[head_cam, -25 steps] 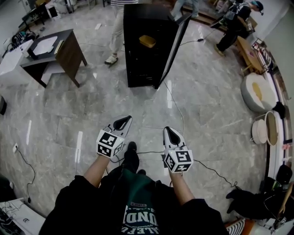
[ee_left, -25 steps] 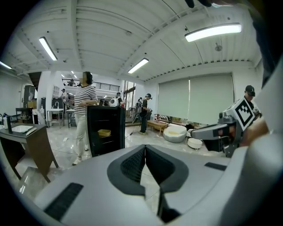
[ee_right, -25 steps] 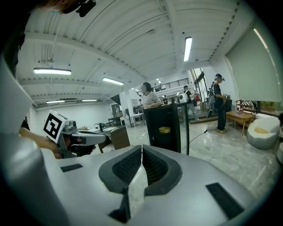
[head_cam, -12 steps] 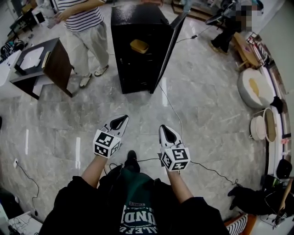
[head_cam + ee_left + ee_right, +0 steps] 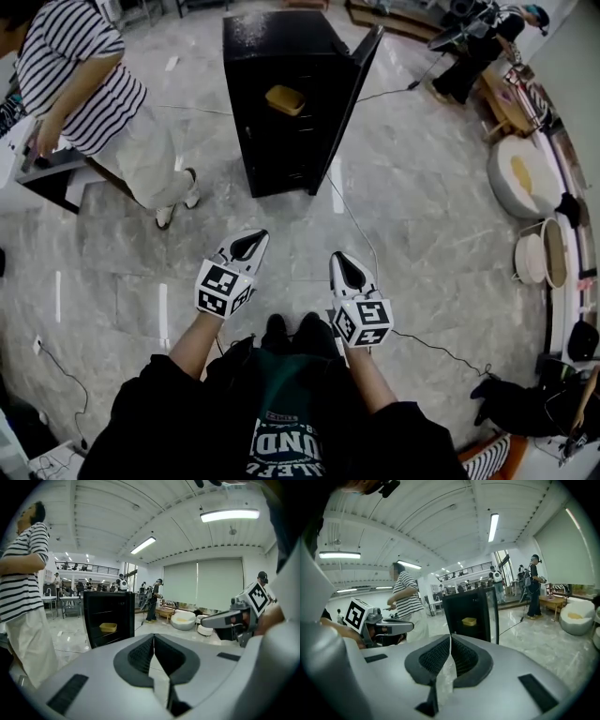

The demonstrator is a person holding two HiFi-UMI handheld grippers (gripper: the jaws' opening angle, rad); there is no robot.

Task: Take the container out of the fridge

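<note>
**Head view only.** It shows the layout from above. A black fridge point(image 5: 272, 141) stands on the marble floor point(image 5: 422, 225), well ahead of the person who holds the grippers. Its door point(image 5: 354, 89) is swung open on the right side. The yellow container point(image 5: 284, 99) rests on an upper shelf inside, well apart from both grippers. A thin cable point(image 5: 352, 220) runs across the floor from the fridge towards the person. A bystander in a striped shirt point(image 5: 80, 80) bends over a dark table point(image 5: 47, 183) at the left.

**Gripper views only.** Each looks level across the room and takes in the ceiling lights and distant people, which the head view does not. Each also shows how its own jaws stand, which the head view leaves unclear. In the left gripper view the other tool appears at the right edge. In the right gripper view the other tool appears at the left, in front of the bystander.

**Grippers.** The left gripper point(image 5: 251, 244) has its ribbed pads pressed together at the tip, with nothing between them. The right gripper point(image 5: 345, 267) is likewise closed tip to tip and holds nothing.

**Pose.** Both tools are held low in front of the body, side by side and clear of each other. Each marker cube sits nearest the person, and both sets of jaws point forward towards the fridge. Bare forearms extend from black sleeves. The left tool angles slightly rightward, and the right tool points nearly straight ahead.
</note>
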